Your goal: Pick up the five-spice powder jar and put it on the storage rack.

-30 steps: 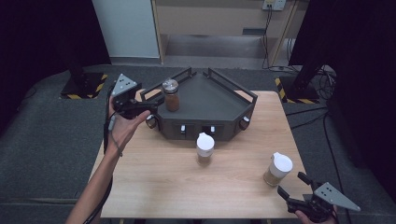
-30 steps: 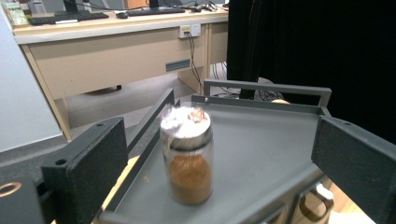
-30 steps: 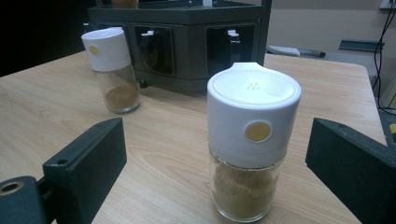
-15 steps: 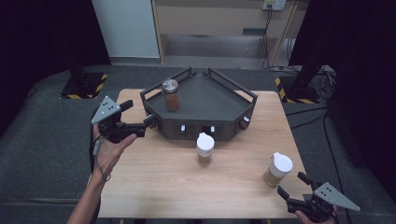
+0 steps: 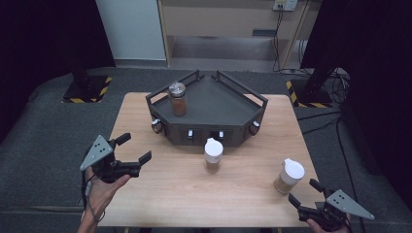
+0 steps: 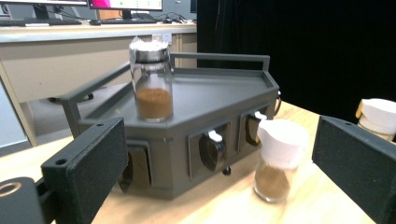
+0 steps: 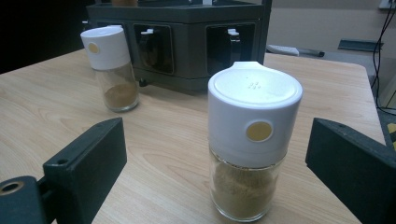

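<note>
Grippers, left (image 5: 135, 148) and right (image 5: 302, 191), both gape wide, apparently empty, right one facing the shaker (image 7: 251, 140).

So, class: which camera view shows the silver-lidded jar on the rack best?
The left gripper view: the jar stands close, side-on, brown powder visible. The high view shows it small from above. The right gripper view catches at most a sliver at the top edge.

You work at a light wooden table (image 5: 160, 194) on grey carpet (image 5: 43, 145); black curtains (image 5: 43, 34) flank a beige counter (image 5: 218, 19).
</note>
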Action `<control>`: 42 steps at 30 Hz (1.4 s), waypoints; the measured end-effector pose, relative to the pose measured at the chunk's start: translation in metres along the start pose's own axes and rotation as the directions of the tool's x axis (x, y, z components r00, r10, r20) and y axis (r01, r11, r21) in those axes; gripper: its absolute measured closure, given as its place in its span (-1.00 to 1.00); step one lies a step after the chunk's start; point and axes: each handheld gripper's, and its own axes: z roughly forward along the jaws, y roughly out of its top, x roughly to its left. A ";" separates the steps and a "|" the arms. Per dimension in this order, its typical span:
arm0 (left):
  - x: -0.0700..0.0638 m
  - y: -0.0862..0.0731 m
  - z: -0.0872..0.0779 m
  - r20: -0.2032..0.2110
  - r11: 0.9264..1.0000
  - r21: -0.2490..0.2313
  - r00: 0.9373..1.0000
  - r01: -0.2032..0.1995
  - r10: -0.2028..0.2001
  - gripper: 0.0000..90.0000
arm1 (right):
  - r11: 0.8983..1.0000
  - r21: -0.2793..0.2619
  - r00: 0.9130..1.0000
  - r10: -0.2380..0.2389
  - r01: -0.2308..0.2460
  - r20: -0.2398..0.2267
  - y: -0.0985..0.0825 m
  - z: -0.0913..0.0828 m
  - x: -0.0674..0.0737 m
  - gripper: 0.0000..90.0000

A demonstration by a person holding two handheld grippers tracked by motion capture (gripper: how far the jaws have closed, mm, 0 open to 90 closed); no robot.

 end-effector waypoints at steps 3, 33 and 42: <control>0.000 -0.015 -0.007 0.000 1.000 0.000 1.000 -0.008 0.008 -0.95 | 1.000 0.000 1.000 -0.001 0.001 0.001 0.000 0.000 0.000 -0.88; 0.003 -0.102 -0.030 0.035 0.998 0.031 0.998 0.045 -0.046 -0.96 | 1.000 -0.002 1.000 -0.003 0.003 -0.007 0.000 0.000 -0.001 -0.88; 0.006 -0.101 -0.028 0.056 0.997 0.071 0.997 0.041 -0.045 -0.96 | 1.000 -0.003 1.000 -0.005 0.005 -0.013 0.000 0.001 -0.001 -0.88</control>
